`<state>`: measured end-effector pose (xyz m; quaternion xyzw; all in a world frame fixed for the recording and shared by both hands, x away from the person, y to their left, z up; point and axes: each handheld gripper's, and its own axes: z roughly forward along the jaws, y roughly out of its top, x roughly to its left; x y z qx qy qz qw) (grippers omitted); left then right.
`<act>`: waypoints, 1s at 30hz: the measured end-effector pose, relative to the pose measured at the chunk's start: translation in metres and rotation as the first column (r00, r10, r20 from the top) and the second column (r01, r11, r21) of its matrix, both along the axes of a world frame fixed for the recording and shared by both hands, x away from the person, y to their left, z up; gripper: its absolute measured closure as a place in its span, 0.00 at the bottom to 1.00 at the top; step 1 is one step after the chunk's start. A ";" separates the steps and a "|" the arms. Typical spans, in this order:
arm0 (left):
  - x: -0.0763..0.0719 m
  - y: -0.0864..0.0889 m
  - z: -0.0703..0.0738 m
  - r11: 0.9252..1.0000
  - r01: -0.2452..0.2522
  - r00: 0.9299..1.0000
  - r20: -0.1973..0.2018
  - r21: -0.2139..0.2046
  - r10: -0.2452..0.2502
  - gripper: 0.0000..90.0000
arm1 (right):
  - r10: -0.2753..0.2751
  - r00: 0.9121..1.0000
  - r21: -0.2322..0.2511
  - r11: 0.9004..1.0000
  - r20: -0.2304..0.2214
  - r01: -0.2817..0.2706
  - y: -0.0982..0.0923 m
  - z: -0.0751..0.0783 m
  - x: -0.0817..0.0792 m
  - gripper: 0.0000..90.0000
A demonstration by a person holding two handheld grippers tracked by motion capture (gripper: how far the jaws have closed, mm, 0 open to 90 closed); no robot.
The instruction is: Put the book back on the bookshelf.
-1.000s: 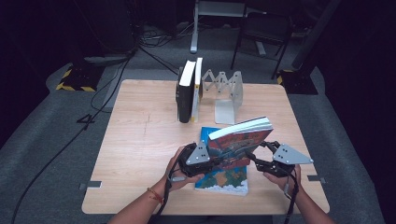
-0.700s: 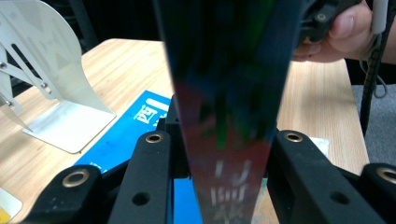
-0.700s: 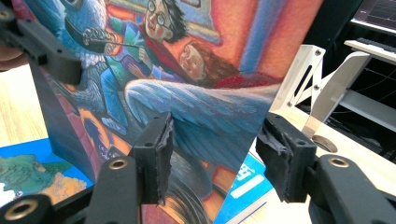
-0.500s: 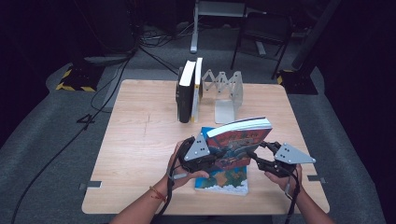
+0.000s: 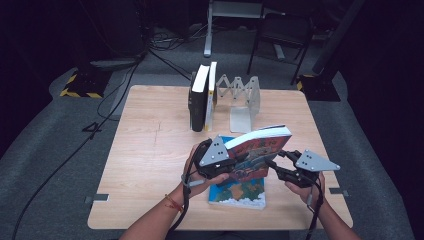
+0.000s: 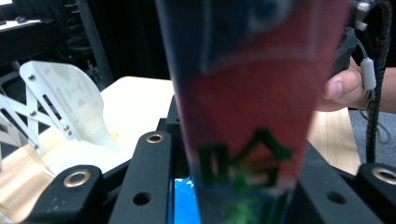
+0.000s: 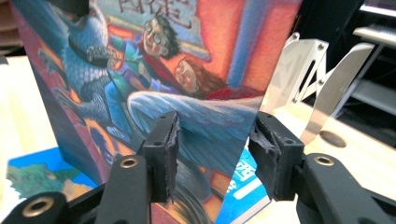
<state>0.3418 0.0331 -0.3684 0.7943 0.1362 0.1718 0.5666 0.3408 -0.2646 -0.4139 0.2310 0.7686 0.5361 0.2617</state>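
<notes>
A: Book (image 5: 260, 150) w/ the red illustrated cover is up off the table (image 5: 150, 150), tilted, page edges facing up and away in the high view. Left gripper (image 5: 235, 162) has it: in the left gripper view its spine end (image 6: 247, 121) sits squarely btwn the two black jaws, so it's clamped on the book; jaws have just been closing a bit, book btwn them.

B: And the right gripper (image 5: 275, 167)?

A: At the book's right-hand lower corner. In the right gripper view the cover (image 7: 187, 84) stands just past the jaws, its bottom corner dipping into the gap. Left pad looks to be against the cover, right pad stands clear w/ a visible gap. So approx half open, not gripping; jaws have just been narrowing w/ that corner btwn them.

B: What's below it?

A: A 2nd book (image 5: 237, 192), blue cover, flat on the table near the front edge, directly under the raised one.

B: Rest of the table?

A: Two books (image 5: 202, 102) standing upright at the back, just beside a metal accordion bookend (image 5: 242, 100). Well apart from the hands. Person's forearms come in from the bottom edge, one per gripper.
</notes>
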 end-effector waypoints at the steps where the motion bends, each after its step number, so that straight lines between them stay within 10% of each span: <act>1: 0.001 -0.001 0.001 1.000 0.000 1.000 -0.001 0.001 0.000 0.79 | 0.004 1.000 0.015 1.000 -0.016 -0.003 -0.002 0.001 0.002 0.60; 18: 0.044 -0.031 0.032 0.994 -0.112 0.994 0.018 -0.008 0.112 0.81 | -0.056 0.993 -0.069 0.996 -0.106 0.049 -0.044 -0.010 0.005 0.52; 30: 0.083 -0.013 0.068 0.959 -0.284 0.957 0.056 0.002 0.283 0.81 | -0.092 0.984 -0.166 0.984 -0.154 0.066 -0.039 -0.027 0.014 0.50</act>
